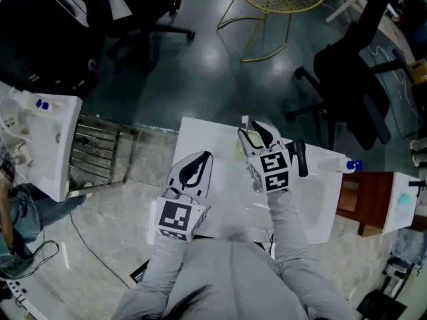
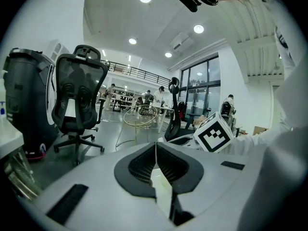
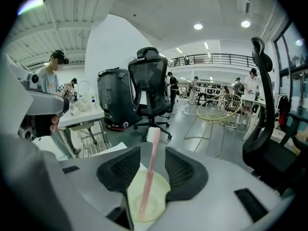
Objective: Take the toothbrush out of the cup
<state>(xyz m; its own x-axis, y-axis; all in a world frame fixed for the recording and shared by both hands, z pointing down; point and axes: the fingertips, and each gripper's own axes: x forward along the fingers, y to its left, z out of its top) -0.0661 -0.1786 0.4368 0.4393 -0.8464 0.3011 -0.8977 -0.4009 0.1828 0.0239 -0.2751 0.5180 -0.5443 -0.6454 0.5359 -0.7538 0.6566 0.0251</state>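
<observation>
A pink toothbrush with a white head stands tilted in a pale green cup on the white table. My right gripper is open, its jaws standing either side of the brush handle above the cup without touching it. In the head view the cup shows between those jaws of the right gripper, and the brush head pokes out at the far side. My left gripper rests over the table to the left, shut and empty, its tips meeting.
A black object lies on the table right of my right gripper, and a blue-capped bottle stands at the right edge. A metal rack is at the left. Office chairs and a gold wire chair stand beyond.
</observation>
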